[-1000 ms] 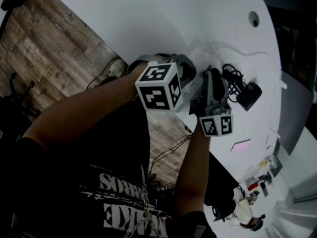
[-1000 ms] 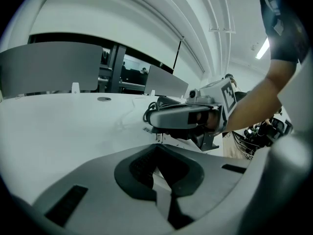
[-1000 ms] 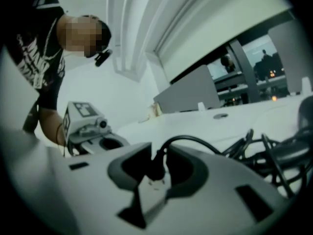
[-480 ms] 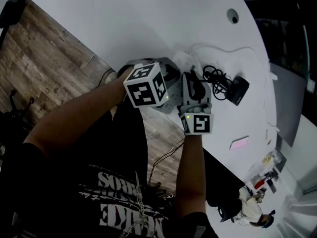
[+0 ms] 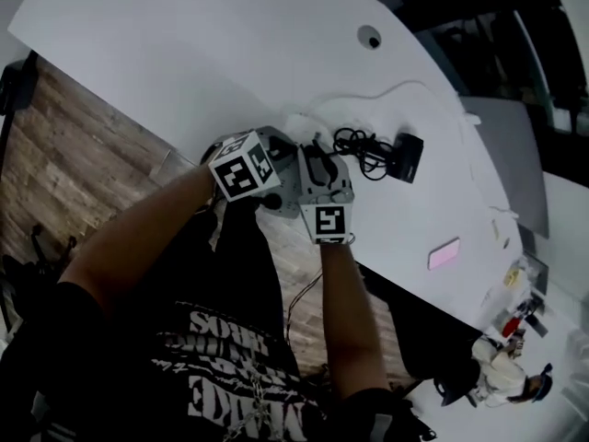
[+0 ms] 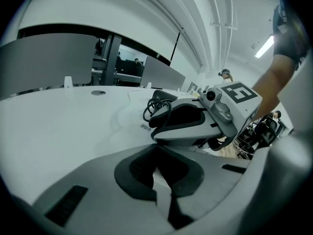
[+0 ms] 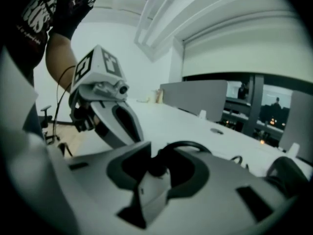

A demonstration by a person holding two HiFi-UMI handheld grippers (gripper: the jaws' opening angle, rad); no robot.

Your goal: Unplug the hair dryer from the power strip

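The white worktop point(image 5: 184, 53) carries everything. The left gripper point(image 6: 159, 173) has its fingers pinched on a pale edge, apparently the power strip point(image 6: 163, 194). The right gripper point(image 7: 154, 173) sits at its 4 o'clock. Its fingers have just eased slightly wider but clamp the white plug point(image 7: 154, 187), whose black cord point(image 7: 188, 145) arches off toward 1 o'clock. The hair dryer point(image 5: 405, 157) lies at the grippers' 2 o'clock, clear of both.

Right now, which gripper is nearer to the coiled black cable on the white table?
Right. The right gripper lies close beside the coiled black cable; the left gripper is farther off, on the right gripper's other side.
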